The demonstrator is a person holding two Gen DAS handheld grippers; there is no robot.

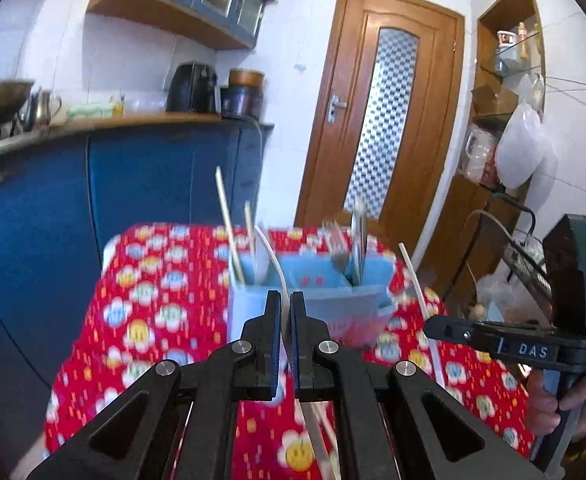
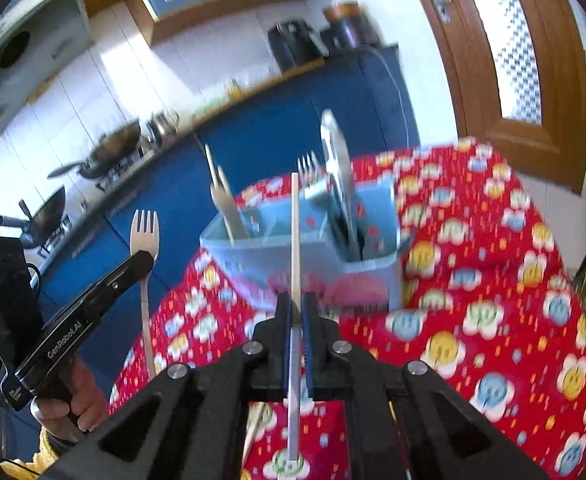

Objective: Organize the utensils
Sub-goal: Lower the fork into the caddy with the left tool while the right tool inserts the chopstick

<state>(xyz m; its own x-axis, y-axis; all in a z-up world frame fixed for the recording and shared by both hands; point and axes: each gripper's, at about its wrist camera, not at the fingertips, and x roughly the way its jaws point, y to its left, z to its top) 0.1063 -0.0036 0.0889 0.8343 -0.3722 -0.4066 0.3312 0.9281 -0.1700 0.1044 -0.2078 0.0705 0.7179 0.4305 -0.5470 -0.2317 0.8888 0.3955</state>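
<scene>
A light blue utensil holder (image 1: 309,300) (image 2: 313,240) with several compartments stands on the red flowered tablecloth (image 1: 153,312) (image 2: 493,280). It holds chopsticks (image 1: 229,228) on its left and metal forks (image 1: 339,248) and tongs (image 2: 339,168) on its right. My left gripper (image 1: 286,300) is shut on a beige plastic fork (image 2: 145,240), held upright just in front of the holder. My right gripper (image 2: 296,304) is shut on a pale chopstick (image 2: 295,232), whose tip points at the holder; the chopstick also shows in the left wrist view (image 1: 419,292).
Blue kitchen cabinets (image 1: 113,184) with a worktop stand behind the table. Woks sit on a stove (image 2: 101,152). A wooden door (image 1: 377,112) and shelves (image 1: 501,92) are at the right. Loose utensils lie on the cloth under my grippers (image 1: 317,432).
</scene>
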